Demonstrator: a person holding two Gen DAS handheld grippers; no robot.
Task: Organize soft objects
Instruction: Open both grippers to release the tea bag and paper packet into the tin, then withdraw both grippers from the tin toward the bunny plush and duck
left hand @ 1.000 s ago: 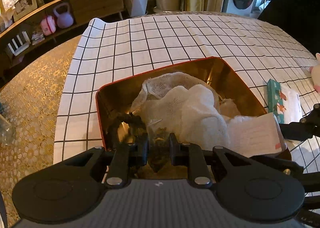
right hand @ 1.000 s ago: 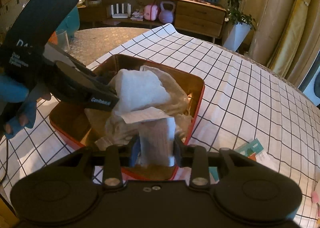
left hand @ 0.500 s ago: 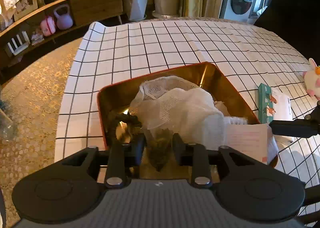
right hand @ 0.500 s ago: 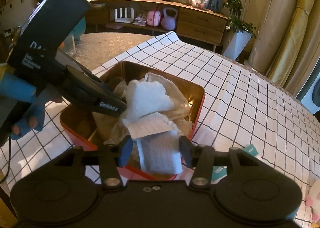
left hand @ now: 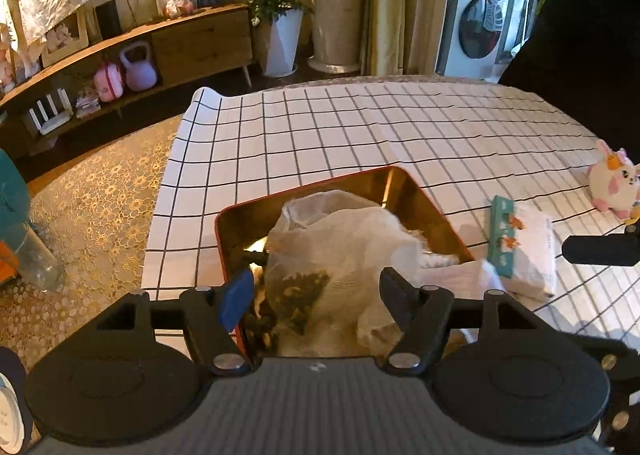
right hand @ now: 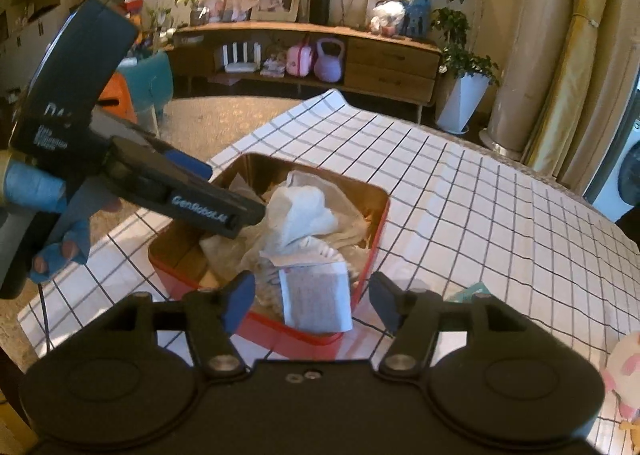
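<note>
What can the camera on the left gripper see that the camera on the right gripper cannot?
Only the left wrist view shows the white front-loading washing machine, the whole pink-and-white plush rabbit and the full white tissue pack with teal edge beside the tin.

Only the right wrist view shows the blue-gloved hand holding the left gripper, and the white rectangular paper sachet hanging over the tin's rim.

Both show the red rectangular tin with gold inside piled with white gauze cloths, the black-gridded white tablecloth and the purple kettlebell.
</note>
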